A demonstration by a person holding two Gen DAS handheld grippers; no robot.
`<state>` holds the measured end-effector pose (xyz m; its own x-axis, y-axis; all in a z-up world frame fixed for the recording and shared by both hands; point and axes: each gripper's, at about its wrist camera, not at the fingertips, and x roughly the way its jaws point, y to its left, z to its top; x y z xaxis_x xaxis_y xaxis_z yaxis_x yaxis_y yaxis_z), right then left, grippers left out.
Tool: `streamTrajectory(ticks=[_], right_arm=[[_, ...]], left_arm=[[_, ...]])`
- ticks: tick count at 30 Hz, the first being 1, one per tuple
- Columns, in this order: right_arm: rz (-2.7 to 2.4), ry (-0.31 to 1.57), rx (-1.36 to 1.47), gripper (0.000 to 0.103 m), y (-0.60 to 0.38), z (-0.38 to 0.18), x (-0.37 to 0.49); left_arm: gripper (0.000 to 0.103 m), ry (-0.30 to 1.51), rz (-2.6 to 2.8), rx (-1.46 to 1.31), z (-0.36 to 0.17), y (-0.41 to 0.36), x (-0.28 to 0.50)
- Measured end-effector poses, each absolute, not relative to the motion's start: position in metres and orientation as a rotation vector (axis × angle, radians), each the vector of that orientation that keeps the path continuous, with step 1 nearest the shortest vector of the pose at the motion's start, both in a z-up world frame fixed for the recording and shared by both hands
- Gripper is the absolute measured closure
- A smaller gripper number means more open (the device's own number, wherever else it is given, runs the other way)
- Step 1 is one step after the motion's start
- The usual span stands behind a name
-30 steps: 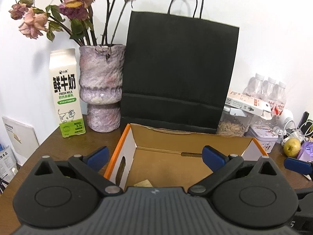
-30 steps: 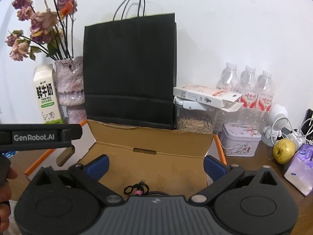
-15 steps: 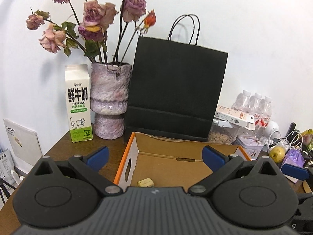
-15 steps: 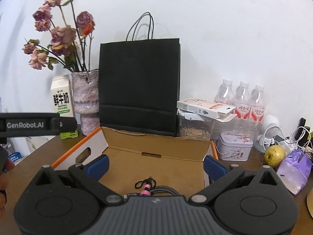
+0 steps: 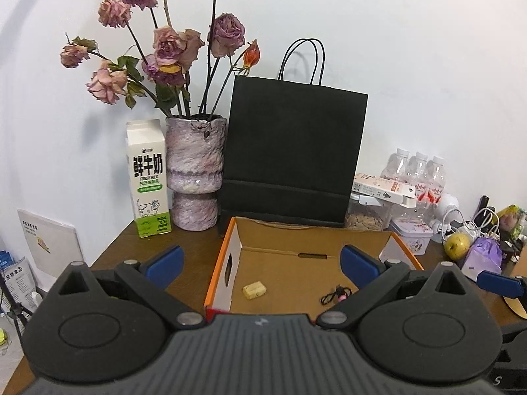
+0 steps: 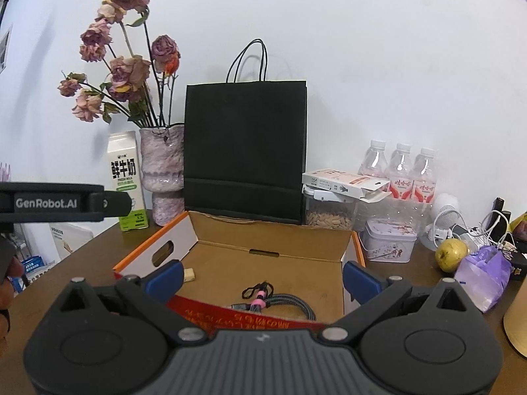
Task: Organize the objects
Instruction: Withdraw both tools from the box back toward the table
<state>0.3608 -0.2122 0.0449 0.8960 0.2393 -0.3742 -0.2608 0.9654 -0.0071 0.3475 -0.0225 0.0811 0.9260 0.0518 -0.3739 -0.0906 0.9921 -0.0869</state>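
- Left gripper (image 5: 262, 261) is seen spread wide, nothing held between its blue fingertips (image 5: 164, 262); it is held above the near edge of the cardboard box (image 5: 227, 253).
- Right gripper (image 6: 262, 278) is likewise spread wide and empty, also above the box's near side.
- Box is open-topped with an orange rim, set on the brown table (image 5: 112, 256) in front of a black paper bag (image 5: 293, 154).
- A small tan block (image 5: 254, 290) is seen lying on the box floor, left of centre.
- A braided cable (image 6: 280, 302) with a pink band is seen on the box floor, toward the right, apart from the block.
- Milk carton (image 5: 148, 177) and vase (image 5: 196, 171) of dried roses are placed at back left, just beside the bag.
- Water bottles (image 6: 400, 171), a tin (image 6: 388, 242), a yellow fruit (image 6: 451, 255) and a purple bag (image 6: 484, 271) are seen right of the box.
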Motion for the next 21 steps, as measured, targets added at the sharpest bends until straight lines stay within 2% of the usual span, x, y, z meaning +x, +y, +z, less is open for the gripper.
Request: streamTrajectory(ticks=[21], right_arm=[[0.272, 0.373, -0.077, 0.000, -0.219, 0.047, 0.231]], left_arm=[[0.000, 0.374, 0.090, -0.101, 0.087, -0.022, 0.213]])
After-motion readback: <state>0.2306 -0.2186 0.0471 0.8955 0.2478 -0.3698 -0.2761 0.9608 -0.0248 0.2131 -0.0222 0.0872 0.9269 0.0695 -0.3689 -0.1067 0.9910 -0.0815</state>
